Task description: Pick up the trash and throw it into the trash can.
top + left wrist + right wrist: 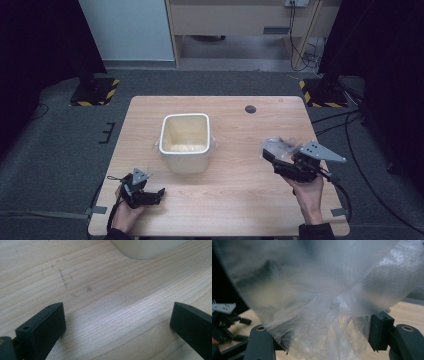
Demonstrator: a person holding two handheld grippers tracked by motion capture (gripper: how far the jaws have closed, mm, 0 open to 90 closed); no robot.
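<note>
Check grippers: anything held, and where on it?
Right gripper is shut on a clear plastic bag, gripping bunched film. Left gripper is open and holds nothing.

left gripper [161, 191] rests low, jaws wide apart; right gripper [266, 155] raised, jaws clamped.

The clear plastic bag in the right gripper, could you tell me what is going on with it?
A person at a wooden table works with a gripper in each hand. The right gripper is shut on a crumpled clear plastic bag, held above the table to the right of a white bin. The left gripper rests open near the table's front left edge, holding nothing.
</note>
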